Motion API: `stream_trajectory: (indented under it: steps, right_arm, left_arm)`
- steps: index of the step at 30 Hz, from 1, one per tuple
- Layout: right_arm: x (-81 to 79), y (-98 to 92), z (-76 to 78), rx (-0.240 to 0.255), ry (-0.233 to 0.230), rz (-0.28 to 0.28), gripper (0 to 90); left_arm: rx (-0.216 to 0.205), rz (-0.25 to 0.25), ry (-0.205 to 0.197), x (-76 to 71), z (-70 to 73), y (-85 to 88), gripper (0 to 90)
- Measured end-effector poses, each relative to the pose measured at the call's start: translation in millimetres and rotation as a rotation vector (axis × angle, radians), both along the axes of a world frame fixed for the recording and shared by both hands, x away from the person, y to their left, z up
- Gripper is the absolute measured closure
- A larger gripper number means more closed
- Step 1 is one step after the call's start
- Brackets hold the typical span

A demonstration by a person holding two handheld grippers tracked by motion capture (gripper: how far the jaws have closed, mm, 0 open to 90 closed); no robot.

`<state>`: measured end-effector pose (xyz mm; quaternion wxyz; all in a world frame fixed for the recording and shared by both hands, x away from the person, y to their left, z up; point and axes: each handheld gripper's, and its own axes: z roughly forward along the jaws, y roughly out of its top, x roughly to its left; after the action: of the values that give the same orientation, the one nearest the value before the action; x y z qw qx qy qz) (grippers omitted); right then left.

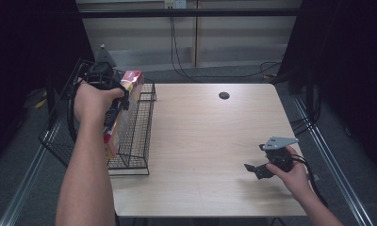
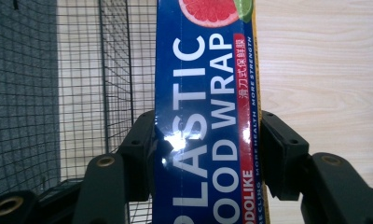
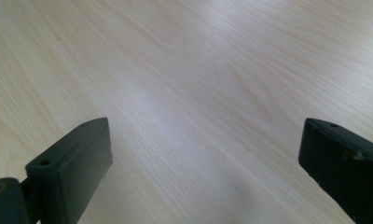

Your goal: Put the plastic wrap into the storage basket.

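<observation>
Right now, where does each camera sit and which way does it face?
High view: above the person's side, facing forward and down on the table; both forearms enter.
Left gripper view: on the left gripper, along its jaws clamping the plastic food wrap box.
Right gripper view: on the right gripper, facing bare tabletop, jaws apart.
Shared: box and wire basket, high and left views.

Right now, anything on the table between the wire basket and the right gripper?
No. In the high view only bare wooden table lies between the wire basket and the right gripper.
</observation>
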<state>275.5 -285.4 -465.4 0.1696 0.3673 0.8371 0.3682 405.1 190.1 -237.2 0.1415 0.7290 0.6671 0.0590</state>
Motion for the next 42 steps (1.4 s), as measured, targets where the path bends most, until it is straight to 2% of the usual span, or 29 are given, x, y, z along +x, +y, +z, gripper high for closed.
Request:
stream_trajectory:
  steps: [7, 10, 12, 13, 14, 18, 25, 32, 39, 42]
  right_arm:
    - [-0.5, 1.2, -0.4, -0.002, 0.005, -0.004, 2.4]
    - [-0.5, 0.6, 0.0, -0.002, 0.002, -0.005, 2.4]
    - [-0.4, 0.4, 0.0, -0.002, 0.001, -0.003, 2.4]
    - [-0.2, 0.4, -0.1, -0.002, 0.001, -0.003, 2.4]
    - [-0.1, 0.5, 0.0, 0.0, 0.005, -0.005, 2.4]
    - [-0.2, 1.2, -0.4, 0.0, 0.007, -0.004, 2.4]
    - [-0.4, 1.4, -0.3, 0.001, 0.006, -0.004, 2.4]
    - [-0.4, 1.3, -0.1, 0.0, 0.006, -0.005, 2.4]
    - [0.0, 1.4, -0.5, -0.001, 0.003, -0.002, 2.4]
    - [-0.2, 1.4, -0.4, -0.001, 0.002, -0.002, 2.4]
  left_arm:
    - [0.011, 0.019, 0.002, -2.6, 5.2, 10.7, 45.5]
    - [0.003, 0.032, 0.004, -3.3, 6.9, 14.5, 45.5]
    - [0.014, 0.021, 0.002, -3.2, 7.8, 17.3, 45.5]
    - [0.007, 0.036, 0.003, -3.8, 8.4, 17.7, 45.6]
    - [0.014, 0.041, -0.009, -4.4, 9.5, 20.5, 45.6]
    - [0.011, 0.048, 0.002, -5.7, 11.9, 25.3, 45.7]
    - [0.018, 0.065, -0.018, -9.1, 18.1, 35.6, 45.7]
    - [0.053, 0.075, -0.029, -10.6, 16.6, 42.4, 45.6]
    - [0.049, 0.098, -0.028, -11.8, 11.3, 49.3, 45.6]
    - [0.055, 0.125, -0.034, -12.5, 8.2, 55.1, 45.6]
